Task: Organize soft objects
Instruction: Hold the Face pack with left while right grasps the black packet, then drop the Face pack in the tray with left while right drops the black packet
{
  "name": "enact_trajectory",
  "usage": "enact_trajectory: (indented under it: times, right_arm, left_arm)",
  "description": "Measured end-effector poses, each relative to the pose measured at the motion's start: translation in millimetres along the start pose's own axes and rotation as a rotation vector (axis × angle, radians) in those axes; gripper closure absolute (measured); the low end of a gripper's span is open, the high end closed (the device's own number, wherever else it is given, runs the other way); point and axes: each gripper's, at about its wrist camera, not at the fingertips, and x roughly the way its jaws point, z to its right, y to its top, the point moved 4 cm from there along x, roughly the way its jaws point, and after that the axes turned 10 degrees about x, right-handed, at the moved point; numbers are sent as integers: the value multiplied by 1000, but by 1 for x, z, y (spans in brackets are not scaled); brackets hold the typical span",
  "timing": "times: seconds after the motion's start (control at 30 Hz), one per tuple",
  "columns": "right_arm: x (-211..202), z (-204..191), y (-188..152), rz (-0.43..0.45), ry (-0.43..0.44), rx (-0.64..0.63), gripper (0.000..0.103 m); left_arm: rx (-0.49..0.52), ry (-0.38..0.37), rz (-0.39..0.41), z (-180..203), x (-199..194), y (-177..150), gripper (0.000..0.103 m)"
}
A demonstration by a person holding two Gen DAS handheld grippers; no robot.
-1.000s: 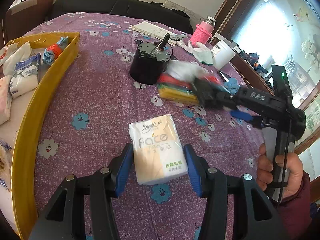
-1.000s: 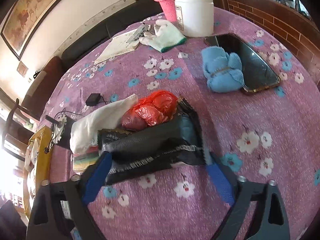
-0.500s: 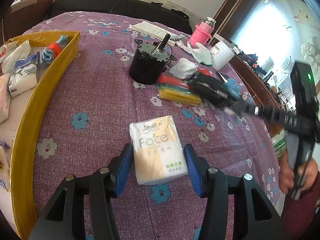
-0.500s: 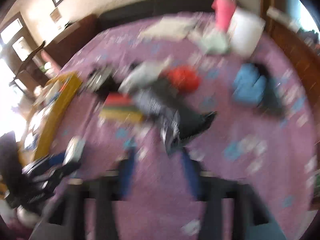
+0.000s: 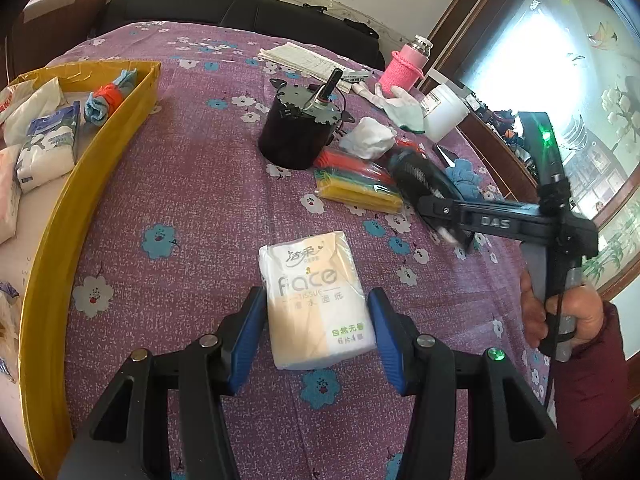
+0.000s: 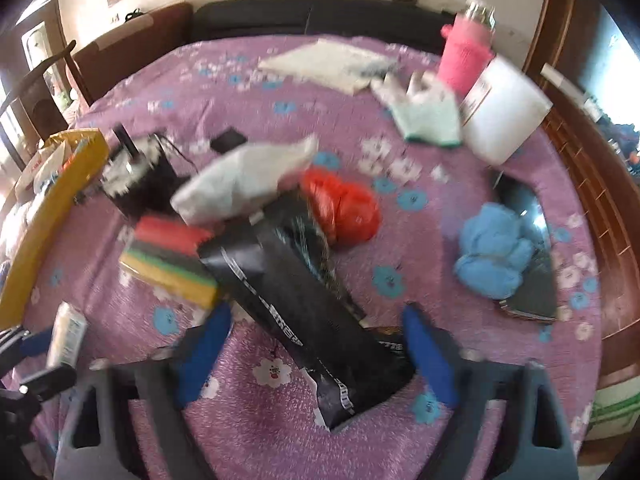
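Observation:
A white and cream tissue pack (image 5: 316, 300) lies on the purple flowered cloth between the blue pads of my left gripper (image 5: 316, 336), which is open around it without squeezing. My right gripper (image 6: 316, 344) is open, with a black soft pouch (image 6: 304, 300) lying between its fingers on the cloth. In the left wrist view the right gripper (image 5: 440, 216) is to the right, by the pouch (image 5: 416, 176). Behind the pouch lie a red plastic bag (image 6: 344, 208), a white bag (image 6: 240, 184), a stack of coloured cloths (image 6: 168, 264) and a blue knitted item (image 6: 492, 256).
A yellow tray (image 5: 60, 216) at the left holds tissue packs and a small red and blue bundle. A black motor pot (image 5: 300, 132), a white jar (image 6: 504, 112), a pink bottle (image 6: 464, 52), gloves (image 6: 424, 112), papers and a phone (image 6: 528, 248) stand further back.
The right gripper swung quickly and now looks along the black pouch from a new angle, open around it. The left gripper and tissue pack have not moved.

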Motion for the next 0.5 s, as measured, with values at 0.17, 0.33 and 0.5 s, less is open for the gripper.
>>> enact_trajectory:
  times: [0.17, 0.33, 0.5]
  right_arm:
    - [-17, 11, -6, 40, 57, 95, 73]
    - [-60, 17, -28, 103, 67, 124, 73]
    - [-94, 4, -44, 135, 104, 114, 73]
  left_arm:
    - [1, 14, 3, 0, -1, 0, 55]
    - [33, 23, 72, 5, -13, 0, 56]
    - [11, -28, 121, 8, -31, -2, 56]
